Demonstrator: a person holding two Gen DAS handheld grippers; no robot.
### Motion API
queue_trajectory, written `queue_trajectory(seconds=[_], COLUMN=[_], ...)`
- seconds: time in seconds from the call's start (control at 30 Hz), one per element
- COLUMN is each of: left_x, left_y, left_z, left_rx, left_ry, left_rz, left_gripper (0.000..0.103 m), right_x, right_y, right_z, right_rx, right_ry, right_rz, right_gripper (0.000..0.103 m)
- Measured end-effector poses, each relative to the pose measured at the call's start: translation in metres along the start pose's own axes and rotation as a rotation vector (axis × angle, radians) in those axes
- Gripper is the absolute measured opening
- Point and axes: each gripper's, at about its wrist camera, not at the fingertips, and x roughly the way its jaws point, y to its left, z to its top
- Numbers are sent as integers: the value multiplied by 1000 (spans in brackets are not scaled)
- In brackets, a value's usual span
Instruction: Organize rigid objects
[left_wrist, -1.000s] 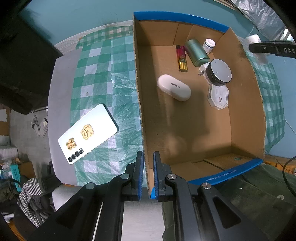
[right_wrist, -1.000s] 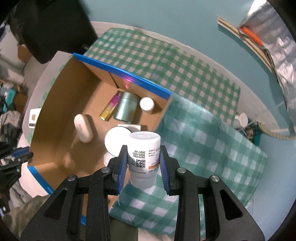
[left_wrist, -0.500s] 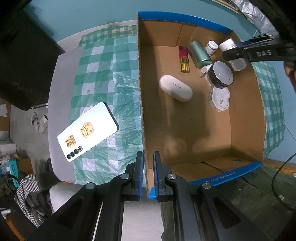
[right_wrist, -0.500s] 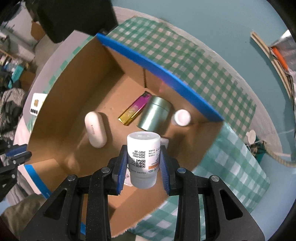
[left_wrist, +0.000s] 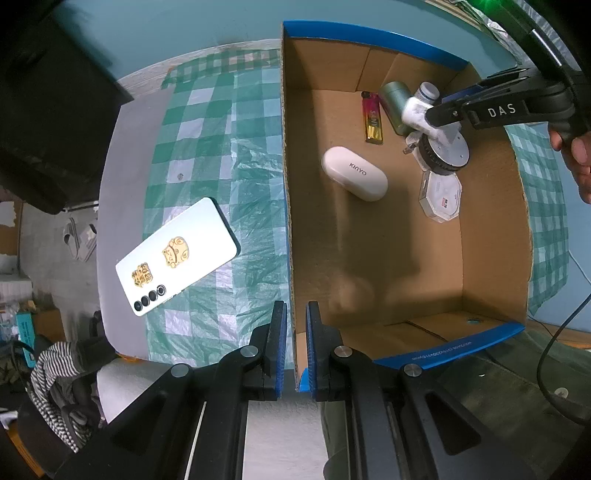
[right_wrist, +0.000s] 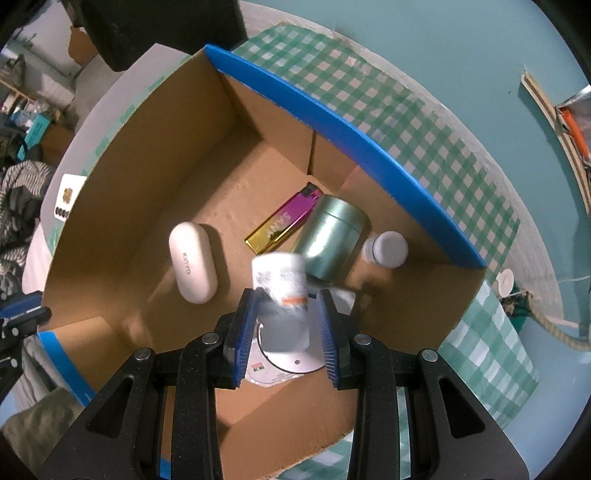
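Lettering reads "KINYO" on the white oval case (left_wrist: 354, 173) and "DAS" on the right gripper (right_wrist: 286, 328), low centre of its frame. Its jaws stand slightly apart around the blurred white bottle (right_wrist: 282, 295), pads not pressing, over the cardboard box (left_wrist: 491, 229). Left gripper (left_wrist: 294, 345) clamps the box's wall, bottom centre.
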Motion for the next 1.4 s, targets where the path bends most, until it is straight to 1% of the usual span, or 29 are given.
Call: queue_trajectory(seconds=[0.07, 0.2, 0.33, 0.5, 0.53, 0.57, 0.63, 0.77, 0.83, 0.87, 0.93, 0.97, 1.03, 1.07, 1.13, 1.17, 1.23, 1.4], left_x=[0, 0, -2, -7, -9, -10, -15, -29, -39, -44, -57, -63, -77, -82, -95, -99, -110, -128], left_y=[0, 0, 0, -3, -3, -4, -5, -10, -13, -14, -18, -19, -22, -24, -27, -28, -31, -34], left_z=[0, 0, 1, 5, 7, 8, 10, 17, 22, 24, 29, 31, 37, 39, 45, 48, 54, 66], left_rx=[0, 3, 9, 20, 22, 23, 30, 55, 57, 58, 61, 63, 65, 65, 63, 60, 52, 14], left_ry=[0, -2, -6, -14, -17, -20, -34, -70, -95, -108, -148, -165, -208, -227, -268, -283, -318, -373], left_rz=[0, 4, 10, 20, 25, 28, 38, 75, 86, 85, 89, 90, 93, 96, 104, 109, 117, 95], left_gripper=[9, 9, 11, 11, 13, 15, 29, 32, 43, 46, 57, 60, 71, 74, 82, 83, 88, 89], right_x=[-2, -11, -24, -48, -52, -58, -70, -94, -107, -114, -128, -136, -146, -152, -163, -167, -177, -205], right_y=[0, -1, -3, -8, -9, -10, -14, -25, -29, -31, -37, -41, -46, -48, -54, -57, -63, -77], right_z=[0, -4, -10, -18, -19, -20, -24, -31, -37, -40, -47, -51, -57, -60, -67, -71, -79, -98], right_rx=[1, -1, 7, 39, 43, 50, 70, 128, 156, 169, 200, 221, 249, 265, 299, 316, 351, 418], right_ry=[-2, -14, -31, -66, -74, -85, -109, -148, -177, -192, -224, -241, -265, -277, -300, -311, -332, -393], right_rz=[-4, -11, -25, -27, -27, -28, -33, -45, -58, -61, -62, -61, -66, -70, -78, -84, -94, -143], right_gripper=[41, 46, 55, 58, 60, 63, 65, 65, 66, 66, 68, 69, 69, 69, 69, 70, 70, 70])
